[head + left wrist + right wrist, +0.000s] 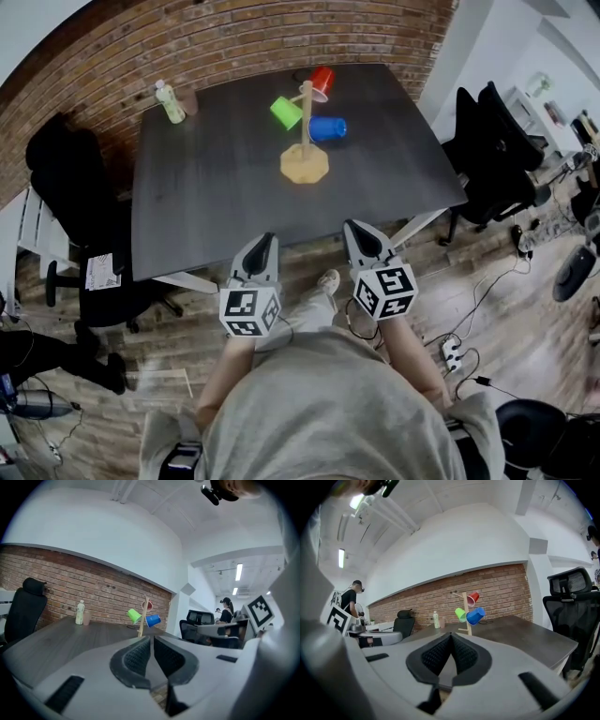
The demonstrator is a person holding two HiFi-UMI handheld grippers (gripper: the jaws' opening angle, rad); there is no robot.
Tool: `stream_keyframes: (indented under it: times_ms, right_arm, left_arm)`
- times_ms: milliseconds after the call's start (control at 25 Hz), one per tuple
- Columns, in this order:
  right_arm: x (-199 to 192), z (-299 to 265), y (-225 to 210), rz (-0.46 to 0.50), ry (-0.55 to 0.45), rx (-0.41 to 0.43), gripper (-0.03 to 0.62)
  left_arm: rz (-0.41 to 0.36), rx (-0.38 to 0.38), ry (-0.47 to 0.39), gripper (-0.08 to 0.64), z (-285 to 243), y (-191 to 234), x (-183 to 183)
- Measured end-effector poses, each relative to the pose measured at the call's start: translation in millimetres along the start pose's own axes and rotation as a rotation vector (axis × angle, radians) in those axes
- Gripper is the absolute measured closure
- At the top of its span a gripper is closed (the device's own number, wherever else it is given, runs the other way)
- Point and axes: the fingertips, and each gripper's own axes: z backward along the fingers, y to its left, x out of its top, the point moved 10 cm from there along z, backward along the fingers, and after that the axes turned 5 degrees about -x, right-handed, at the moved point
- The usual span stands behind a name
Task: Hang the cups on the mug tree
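A wooden mug tree [305,131] stands at the far middle of the dark table [216,197]. Three cups hang on it: a green cup [286,112] on the left, a red cup [322,82] at the top and a blue cup [327,128] on the right. My left gripper [267,239] and right gripper [356,228] hover side by side at the table's near edge, far from the tree. Both are shut with nothing between the pads. The left gripper view shows the tree [142,620] past the closed left gripper [153,638]. The right gripper view shows the tree [466,613] beyond the closed right gripper [451,634].
A pale bottle [171,102] and a small brown cup [189,100] stand at the table's far left corner by the brick wall. Black office chairs sit at the left [66,169] and right [487,141]. Cables and a power strip [452,353] lie on the wooden floor.
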Motion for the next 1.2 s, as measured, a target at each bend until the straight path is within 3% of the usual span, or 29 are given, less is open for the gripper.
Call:
stream_keyframes:
  times_ms: [1200]
  right_arm:
    - [7.9,-5.6,1.3,0.018,-0.021,0.008,0.592]
  left_arm:
    - [0.024,0.003,0.002,0.546,-1.3,2.4,1.0]
